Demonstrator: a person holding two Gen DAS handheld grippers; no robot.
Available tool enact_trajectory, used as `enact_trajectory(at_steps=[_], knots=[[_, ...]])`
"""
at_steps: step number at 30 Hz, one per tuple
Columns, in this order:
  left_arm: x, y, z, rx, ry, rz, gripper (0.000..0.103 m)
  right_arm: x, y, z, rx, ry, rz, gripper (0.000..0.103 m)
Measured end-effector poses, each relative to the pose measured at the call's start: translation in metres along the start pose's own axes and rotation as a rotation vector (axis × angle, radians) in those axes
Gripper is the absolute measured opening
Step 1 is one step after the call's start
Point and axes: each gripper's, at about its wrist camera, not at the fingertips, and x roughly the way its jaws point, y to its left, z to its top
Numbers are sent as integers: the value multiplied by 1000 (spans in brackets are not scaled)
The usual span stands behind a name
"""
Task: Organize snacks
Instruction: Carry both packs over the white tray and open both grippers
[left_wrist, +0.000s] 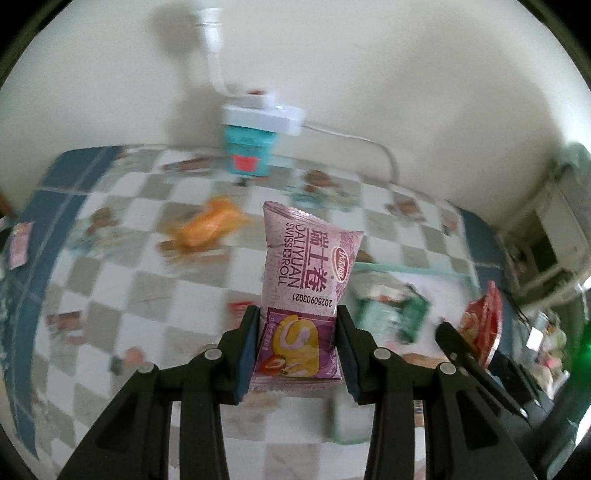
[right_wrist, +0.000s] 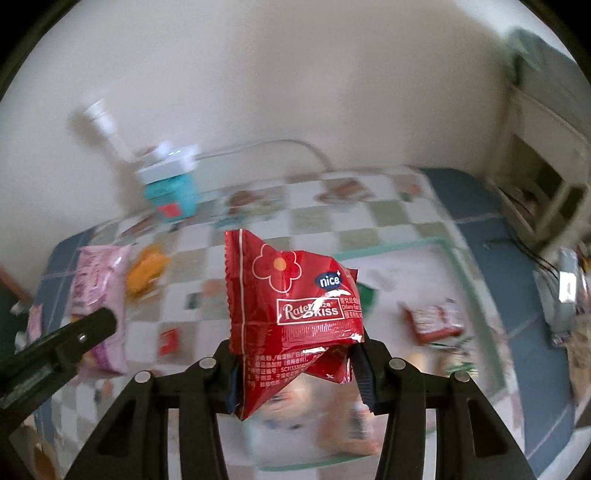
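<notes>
Below me I see the checkered table (left_wrist: 110, 280), blurred. My left tongs (left_wrist: 297, 328) clamp the lower end of a pink Swiss roll packet (left_wrist: 303, 266), its long axis upright, top end pointing away. My right tongs (right_wrist: 295, 365) pinch a crumpled red snack packet (right_wrist: 291, 299), held above the table, tilted left.

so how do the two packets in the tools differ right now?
Colour: the pink Swiss roll packet in the left tool is pink-purple; the red snack packet in the right tool is red.
Shape: the pink one stands smooth and upright; the red one is crumpled and tilted.
Shared: each is clamped by its lower part, lifted off the checked tablecloth.
</notes>
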Motion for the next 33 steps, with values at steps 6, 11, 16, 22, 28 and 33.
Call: enact_trajectory(at_steps=[6, 11, 16, 22, 28, 33], knots=[[21, -59, 5, 87, 51, -102, 42, 21, -52, 8, 47, 27, -59, 51], [47, -96, 3, 133, 108, -141, 42, 54, -86, 23, 51, 75, -72, 51], [76, -115, 1, 151, 153, -128, 42, 84, -115, 38, 83, 127, -92, 51], [107, -123, -8, 149, 209, -110, 42, 109, -127, 45, 81, 174, -108, 54], [106, -115, -8, 121, 200, -98, 74, 108, -124, 44, 34, 174, -117, 70], [86, -97, -2, 89, 152, -63, 80, 99, -120, 39, 39, 182, -112, 74]])
